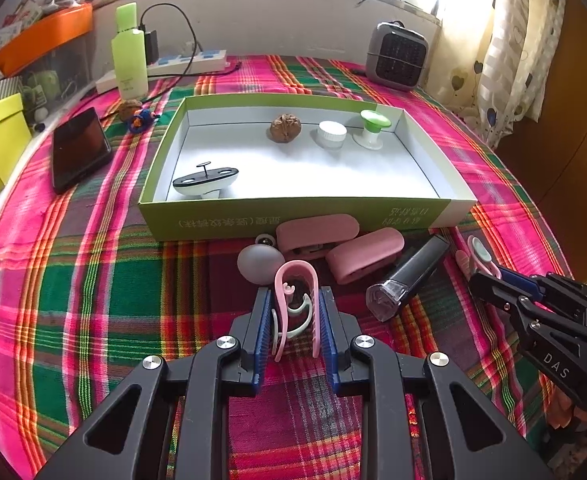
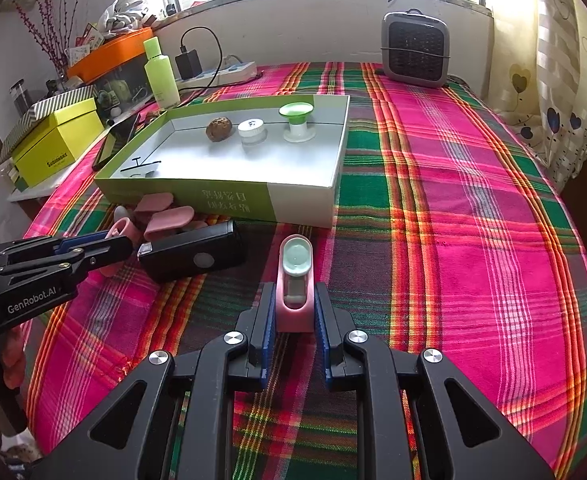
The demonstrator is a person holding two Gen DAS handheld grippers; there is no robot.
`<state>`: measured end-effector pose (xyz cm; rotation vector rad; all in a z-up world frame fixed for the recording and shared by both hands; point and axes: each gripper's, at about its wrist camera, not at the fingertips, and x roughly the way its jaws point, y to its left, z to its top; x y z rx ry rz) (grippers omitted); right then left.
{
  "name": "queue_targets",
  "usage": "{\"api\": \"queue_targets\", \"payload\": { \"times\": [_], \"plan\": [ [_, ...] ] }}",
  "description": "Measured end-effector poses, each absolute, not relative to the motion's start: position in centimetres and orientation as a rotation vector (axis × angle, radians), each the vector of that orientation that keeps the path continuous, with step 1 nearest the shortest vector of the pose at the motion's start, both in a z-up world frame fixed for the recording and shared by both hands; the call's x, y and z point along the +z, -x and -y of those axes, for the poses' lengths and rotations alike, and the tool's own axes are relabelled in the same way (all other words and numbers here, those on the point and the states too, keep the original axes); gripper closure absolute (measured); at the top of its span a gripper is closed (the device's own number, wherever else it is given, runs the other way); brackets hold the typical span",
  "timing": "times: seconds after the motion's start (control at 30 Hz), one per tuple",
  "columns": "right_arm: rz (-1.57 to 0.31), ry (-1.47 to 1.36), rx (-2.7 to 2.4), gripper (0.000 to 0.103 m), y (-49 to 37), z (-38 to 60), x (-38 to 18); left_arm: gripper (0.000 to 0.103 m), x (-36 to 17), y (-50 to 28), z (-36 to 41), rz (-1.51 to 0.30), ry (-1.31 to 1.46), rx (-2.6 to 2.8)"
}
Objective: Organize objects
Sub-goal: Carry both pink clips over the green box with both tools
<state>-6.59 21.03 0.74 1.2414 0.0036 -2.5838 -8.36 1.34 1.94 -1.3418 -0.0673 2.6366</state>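
Looking along the left gripper [image 1: 293, 320] first: its blue pads are pinched onto a pink looped clip [image 1: 295, 300] with a pale green curl inside it, the clip standing between them with its long axis running away from the claw, rounded end foremost. It sits on the plaid tablecloth [image 1: 93, 280] near the front edge, just short of the green box [image 1: 293, 216]. The box lies straight ahead of this claw, open side up, with a walnut [image 1: 285, 128], a white jar [image 1: 332, 133] and a green-topped piece [image 1: 373, 128] along its far wall. Pink cases [image 1: 317, 236], a grey ball [image 1: 259, 263] and a black tube [image 1: 407, 280] crowd the cloth between claw and box. The left hand tilts steeply downward.

Now the right wrist view: the right gripper [image 2: 293, 312] is clamped narrow on a pink holder with a green disc [image 2: 295, 280], long axis also pointing away, toward the box's near wall [image 2: 229, 200]. Here the box lies ahead and to the left. This hand slants down as well. Both loads look gripped, so I'd say lifting over the near wall comes next; the left claw has the straighter line.
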Motion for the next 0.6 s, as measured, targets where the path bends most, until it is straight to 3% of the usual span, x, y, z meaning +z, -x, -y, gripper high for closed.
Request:
{"api": "queue_targets", "payload": {
  "times": [0.6],
  "plan": [
    [0.007,-1.169,-2.606,0.084,6.1,-20.8,2.8,0.082,4.2,8.2,-1.5,0.087,1.269,2.639]
  ]
}}
